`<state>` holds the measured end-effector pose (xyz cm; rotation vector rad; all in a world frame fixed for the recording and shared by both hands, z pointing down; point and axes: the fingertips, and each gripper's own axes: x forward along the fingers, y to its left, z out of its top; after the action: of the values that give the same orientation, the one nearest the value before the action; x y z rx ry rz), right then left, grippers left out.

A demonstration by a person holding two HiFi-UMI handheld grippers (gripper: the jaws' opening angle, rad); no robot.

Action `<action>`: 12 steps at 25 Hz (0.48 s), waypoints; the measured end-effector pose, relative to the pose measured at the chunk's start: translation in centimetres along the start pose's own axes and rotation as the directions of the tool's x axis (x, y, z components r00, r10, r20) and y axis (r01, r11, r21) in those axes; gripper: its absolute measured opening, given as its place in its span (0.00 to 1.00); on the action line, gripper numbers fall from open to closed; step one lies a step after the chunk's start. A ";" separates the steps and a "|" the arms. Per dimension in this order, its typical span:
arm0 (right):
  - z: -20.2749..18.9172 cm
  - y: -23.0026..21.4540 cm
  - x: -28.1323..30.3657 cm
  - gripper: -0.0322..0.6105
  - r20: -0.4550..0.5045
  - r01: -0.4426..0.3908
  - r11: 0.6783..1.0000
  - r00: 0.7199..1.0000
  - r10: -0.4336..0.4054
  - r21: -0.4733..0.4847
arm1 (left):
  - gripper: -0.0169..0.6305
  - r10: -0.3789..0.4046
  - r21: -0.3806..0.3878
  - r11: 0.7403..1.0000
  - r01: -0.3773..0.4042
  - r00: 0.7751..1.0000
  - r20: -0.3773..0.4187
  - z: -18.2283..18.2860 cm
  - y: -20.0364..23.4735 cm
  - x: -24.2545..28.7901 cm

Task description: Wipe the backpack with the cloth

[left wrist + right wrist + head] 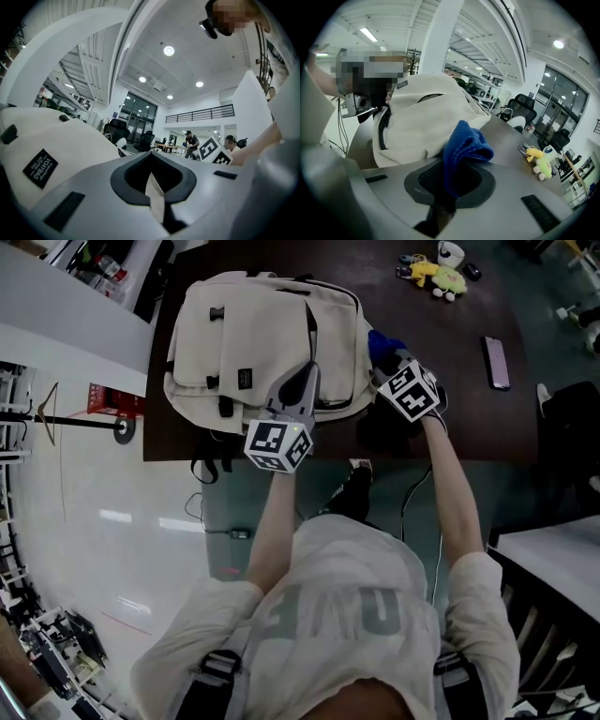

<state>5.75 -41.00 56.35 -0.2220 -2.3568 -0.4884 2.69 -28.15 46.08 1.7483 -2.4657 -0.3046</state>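
The left gripper (305,382) is clenched on a pale strip (155,199) of fabric, pinched upright between its jaws. The strip is the same cream colour as the backpack (267,338). The bag itself lies flat on the dark table (450,404), under and ahead of this gripper's tips. Seen along the left gripper's own jaws, its bulk rises to their left, with a black label (40,168) facing the camera.

The right gripper (392,360) grasps the cloth (464,147) – a blue, bunched piece clamped low between the jaws, its free end flopping forward and slightly right of them. Just ahead and to the left of this gripper lies the side of the backpack, and the cloth's folded top sits against it or just short of it – which one cannot be told.

Farther ahead and to the right of the right gripper, a yellow plush toy (540,162) lies on the table. A phone (496,362) lies well off to its right.
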 end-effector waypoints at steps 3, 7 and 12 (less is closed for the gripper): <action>-0.5 1.3 -0.9 0.11 -0.002 0.009 1.000 1.000 -0.009 -0.006 | 0.03 0.003 -0.007 1.000 -0.003 1.000 0.002 -0.1 0.0 -0.9; -1.2 3.4 -1.9 0.11 -0.017 0.012 1.000 1.000 -0.012 -0.013 | 0.03 0.008 -0.018 1.000 -0.007 1.000 0.003 -0.3 -0.1 -1.8; -1.8 5.3 -2.7 0.11 -0.027 0.033 0.999 0.999 -0.033 0.002 | 0.03 0.001 -0.020 1.000 -0.001 1.000 -0.002 -0.6 -0.4 -2.4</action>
<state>10.38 -36.92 57.20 -0.1742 -2.3381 -0.5018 3.99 -26.03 46.67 1.7384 -2.4533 -0.3261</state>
